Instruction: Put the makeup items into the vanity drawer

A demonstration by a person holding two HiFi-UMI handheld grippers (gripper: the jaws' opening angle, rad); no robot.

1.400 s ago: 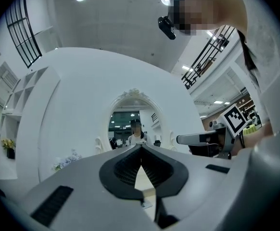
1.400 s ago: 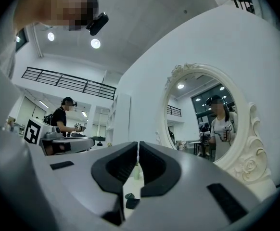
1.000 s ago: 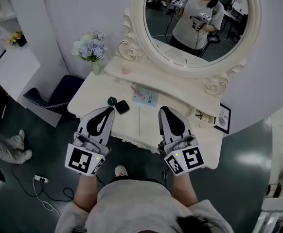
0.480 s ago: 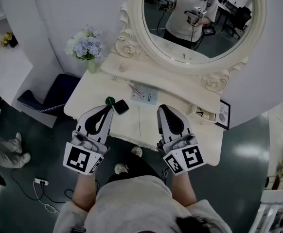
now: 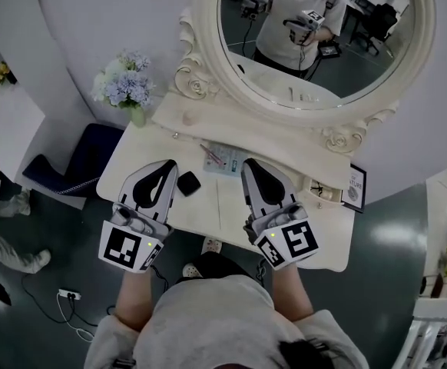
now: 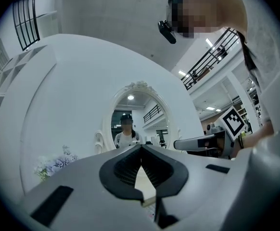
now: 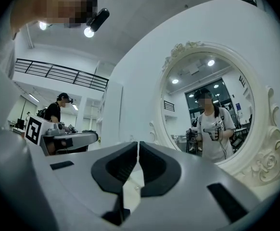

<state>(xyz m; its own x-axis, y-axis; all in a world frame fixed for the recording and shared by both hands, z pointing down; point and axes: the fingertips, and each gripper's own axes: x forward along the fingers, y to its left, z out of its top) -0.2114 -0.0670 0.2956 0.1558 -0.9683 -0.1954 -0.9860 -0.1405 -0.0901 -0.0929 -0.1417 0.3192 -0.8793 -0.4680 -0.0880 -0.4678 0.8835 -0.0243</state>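
A cream vanity table point(image 5: 316, 233) stands below me under an oval mirror point(image 5: 316, 44). On its top lie a black square compact point(image 5: 187, 183), a pale flat packet point(image 5: 231, 161) and a thin pink stick point(image 5: 211, 154). My left gripper point(image 5: 165, 164) hovers just left of the compact, shut and empty. My right gripper point(image 5: 248, 163) hangs right of the packet, also shut with nothing in it. In the left gripper view the left gripper point(image 6: 141, 147) has its jaws meeting at the tip. In the right gripper view the right gripper point(image 7: 138, 143) shows only a hairline slit. No open drawer shows.
A vase of pale blue flowers point(image 5: 124, 89) stands at the table's back left. Small bottles point(image 5: 320, 190) and a framed card point(image 5: 354, 187) sit at the right end. A dark blue chair point(image 5: 77, 164) is on the floor to the left.
Both grippers have moved forward over the table top, still shut. The view has drawn closer to the mirror. The green round item beside the compact is now covered by the left gripper.
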